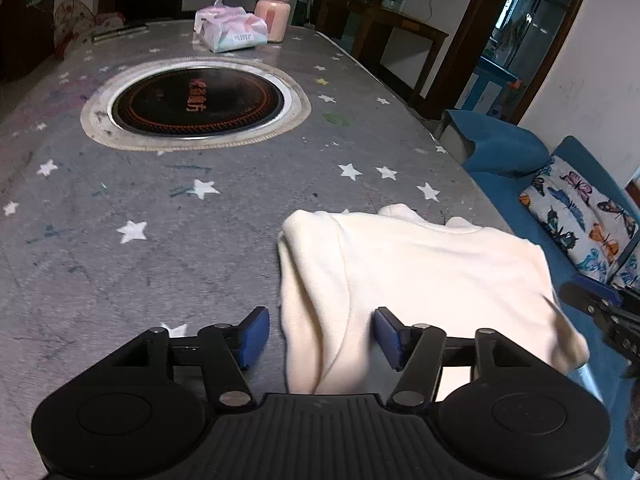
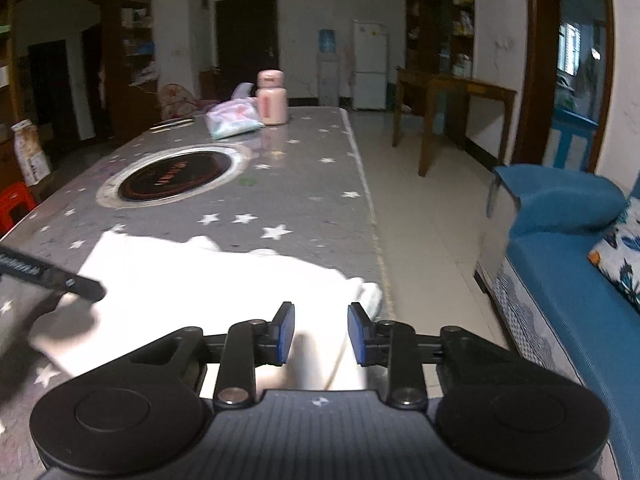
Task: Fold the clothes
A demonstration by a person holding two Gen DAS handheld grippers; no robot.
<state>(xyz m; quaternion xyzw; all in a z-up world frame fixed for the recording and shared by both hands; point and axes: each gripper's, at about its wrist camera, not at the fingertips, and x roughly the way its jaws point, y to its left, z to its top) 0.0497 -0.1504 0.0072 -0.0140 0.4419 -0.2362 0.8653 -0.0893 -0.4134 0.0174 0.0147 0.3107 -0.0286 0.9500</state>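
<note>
A cream white garment (image 1: 416,272) lies folded over at the near right corner of the grey star-patterned table (image 1: 160,208). My left gripper (image 1: 322,336) is open, its blue pads on either side of the garment's near left edge, just above it. In the right wrist view the garment (image 2: 208,280) lies in front of my right gripper (image 2: 321,332), which is open above its near right edge by the table edge. The right gripper shows at the right edge of the left wrist view (image 1: 600,312); the left gripper shows at the left of the right wrist view (image 2: 52,276).
A round black induction hob (image 1: 198,100) is set in the table's middle. A tissue pack (image 1: 232,30) and a pink bottle (image 1: 274,12) stand at the far end. A blue sofa (image 2: 572,264) with a butterfly cushion (image 1: 580,216) is to the right, past a strip of tiled floor (image 2: 424,208).
</note>
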